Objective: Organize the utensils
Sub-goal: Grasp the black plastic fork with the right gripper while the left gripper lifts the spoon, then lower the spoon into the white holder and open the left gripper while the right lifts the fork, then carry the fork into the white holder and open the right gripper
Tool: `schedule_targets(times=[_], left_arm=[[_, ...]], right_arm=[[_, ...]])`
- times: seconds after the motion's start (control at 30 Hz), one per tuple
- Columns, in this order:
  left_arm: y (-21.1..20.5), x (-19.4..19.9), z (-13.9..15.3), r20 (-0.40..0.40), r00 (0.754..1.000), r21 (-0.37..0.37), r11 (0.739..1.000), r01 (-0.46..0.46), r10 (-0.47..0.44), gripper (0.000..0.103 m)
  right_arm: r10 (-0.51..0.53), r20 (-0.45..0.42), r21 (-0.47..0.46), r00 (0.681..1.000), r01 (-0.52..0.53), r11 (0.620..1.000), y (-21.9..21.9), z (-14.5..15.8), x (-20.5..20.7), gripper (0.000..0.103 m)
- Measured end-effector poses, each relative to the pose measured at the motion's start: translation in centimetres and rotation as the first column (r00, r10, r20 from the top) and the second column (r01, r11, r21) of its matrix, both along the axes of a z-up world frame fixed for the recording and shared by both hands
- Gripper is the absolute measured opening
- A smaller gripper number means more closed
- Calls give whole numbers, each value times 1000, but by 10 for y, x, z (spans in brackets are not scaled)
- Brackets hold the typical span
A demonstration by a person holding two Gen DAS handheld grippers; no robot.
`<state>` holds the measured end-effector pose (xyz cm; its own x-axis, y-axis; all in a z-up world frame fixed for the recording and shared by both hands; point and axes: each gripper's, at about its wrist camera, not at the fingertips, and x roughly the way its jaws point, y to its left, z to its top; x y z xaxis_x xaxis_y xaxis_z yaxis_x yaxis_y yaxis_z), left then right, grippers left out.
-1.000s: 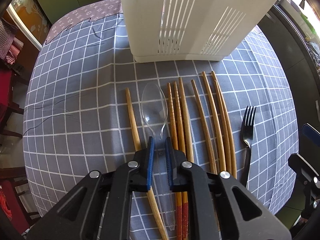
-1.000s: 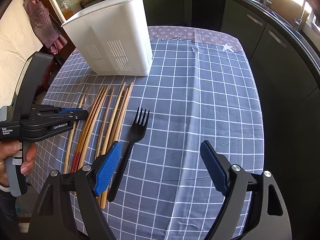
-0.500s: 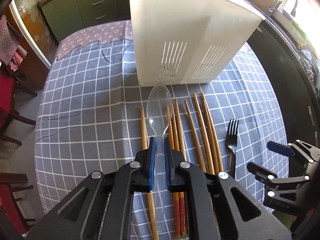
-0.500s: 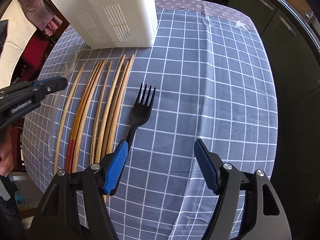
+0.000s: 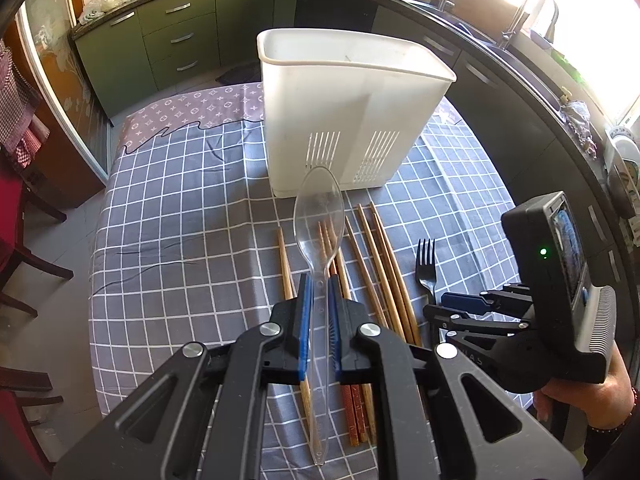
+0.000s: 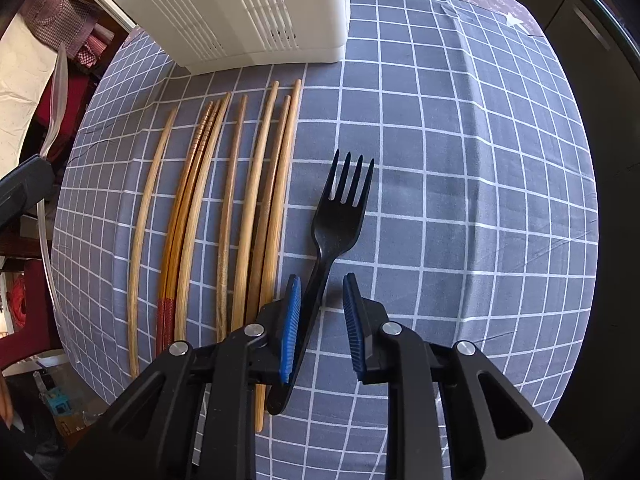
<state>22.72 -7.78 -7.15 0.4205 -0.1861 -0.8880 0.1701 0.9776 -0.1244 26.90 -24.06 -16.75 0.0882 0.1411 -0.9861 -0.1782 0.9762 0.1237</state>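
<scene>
My left gripper (image 5: 319, 280) is shut on the handle of a clear plastic spoon (image 5: 319, 216) and holds it lifted above the table, bowl pointing toward the white slotted utensil holder (image 5: 348, 112). My right gripper (image 6: 320, 280) is open and low over the table, its jaws on either side of the handle of a black plastic fork (image 6: 340, 216), which lies flat; the left pad touches or nearly touches the handle. The fork also shows in the left wrist view (image 5: 426, 268). Several wooden chopsticks (image 6: 240, 208) lie in a row left of the fork.
The table wears a grey checked cloth (image 6: 460, 184). The utensil holder (image 6: 248, 12) stands at the far side behind the chopsticks. Dark kitchen counters and green cabinets (image 5: 180, 40) ring the table. Red chairs (image 5: 16, 240) stand at the left.
My left gripper has lifted the clear spoon off the table. My right gripper has moved down onto the fork and its jaws have narrowed around the handle.
</scene>
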Motion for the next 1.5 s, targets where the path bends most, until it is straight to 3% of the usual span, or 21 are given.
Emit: schedule_targets(times=[0.1, 0.27, 0.4, 0.5, 0.6, 0.7, 0.83, 0.9, 0.97, 1.1, 1.23, 1.37, 1.5], left_arm=[[4, -1, 2, 5, 1000, -11, 1000, -2, 2, 8], [11, 2, 22, 40, 999, -43, 999, -9, 11, 8], [15, 9, 60, 111, 994, -80, 997, -11, 20, 8], [17, 21, 98, 210, 977, -120, 993, -12, 37, 9], [15, 37, 132, 337, 940, -174, 985, -2, 61, 9], [9, 55, 150, 469, 878, -199, 980, -1, 97, 9], [-8, 80, 151, 604, 788, -166, 986, -18, 116, 9], [-12, 92, 146, 625, 770, -157, 987, -33, 125, 9], [-16, 104, 135, 621, 773, -158, 987, -41, 131, 9], [-20, 116, 108, 581, 804, -158, 986, -44, 129, 9], [-19, 113, 87, 573, 811, -138, 989, -43, 116, 9], [-20, 111, 74, 553, 828, -108, 993, -38, 92, 14], [-12, 101, 76, 544, 833, -123, 992, -37, 99, 23]], right_arm=[[9, 27, -26, 1000, -8, 1000, 7, -1, 3, 13], [29, 60, -13, 998, -28, 1000, 12, -3, 0, 10], [7, 95, 68, 995, -13, 998, -4, 3, -2, 10], [-6, 132, 123, 991, -11, 992, -20, 11, -6, 10], [-18, 154, 177, 988, -10, 984, -29, 14, -13, 10], [-21, 166, 211, 986, -14, 977, -37, 15, -21, 10], [-30, 184, 249, 982, -17, 968, -47, 19, -28, 10], [-38, 193, 269, 980, -16, 963, -59, 24, -32, 10], [-45, 205, 286, 978, -16, 958, -63, 29, -34, 10], [-57, 239, 309, 969, -21, 951, -71, 45, -37, 10], [-64, 301, 327, 951, -41, 944, -75, 74, -35, 10], [-75, 391, 332, 917, -64, 941, -71, 116, -29, 10], [-97, 491, 338, 866, -87, 937, -64, 163, -17, 10]])
